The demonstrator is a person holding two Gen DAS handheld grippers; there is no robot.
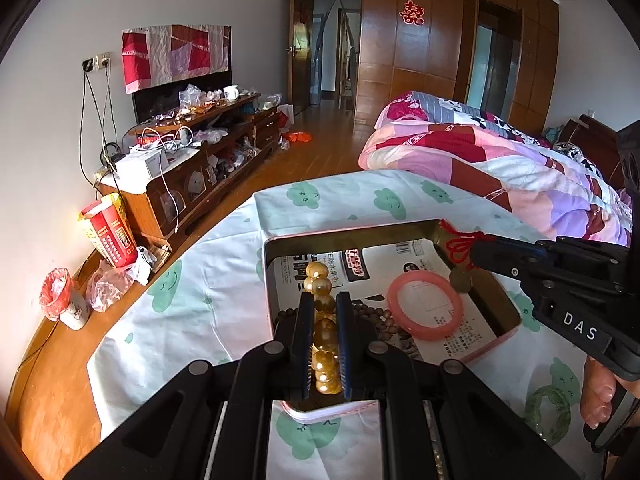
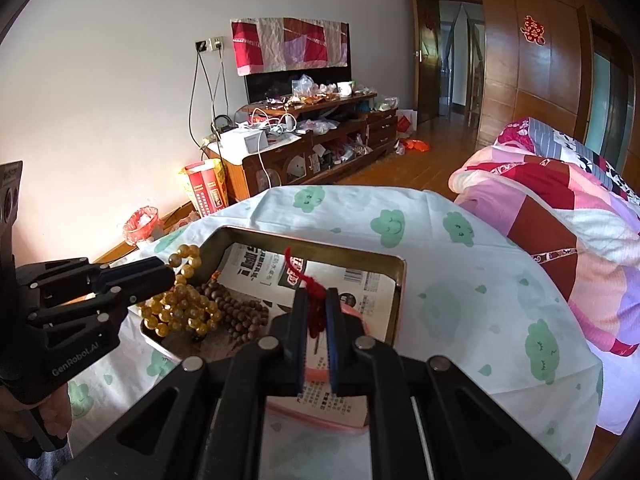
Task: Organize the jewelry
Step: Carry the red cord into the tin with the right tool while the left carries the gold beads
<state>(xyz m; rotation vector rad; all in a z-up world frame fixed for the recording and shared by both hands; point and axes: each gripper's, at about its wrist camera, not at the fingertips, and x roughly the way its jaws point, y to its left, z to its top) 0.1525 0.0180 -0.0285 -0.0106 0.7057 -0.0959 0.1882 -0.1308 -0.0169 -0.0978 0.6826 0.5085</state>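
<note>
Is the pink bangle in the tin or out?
In: the pink bangle lies flat on the printed paper inside the tin.

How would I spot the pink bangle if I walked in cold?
Find the cloud-print cloth over the table, then the shallow metal tin lined with printed paper. The pink bangle lies flat inside: one smooth solid ring, unlike the amber bead string and dark brown bead string beside it.

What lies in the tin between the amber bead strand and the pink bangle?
Small dark brown wooden beads lie on the printed paper liner between the amber bead strand and the pink bangle, clearest in the left wrist view.
</note>
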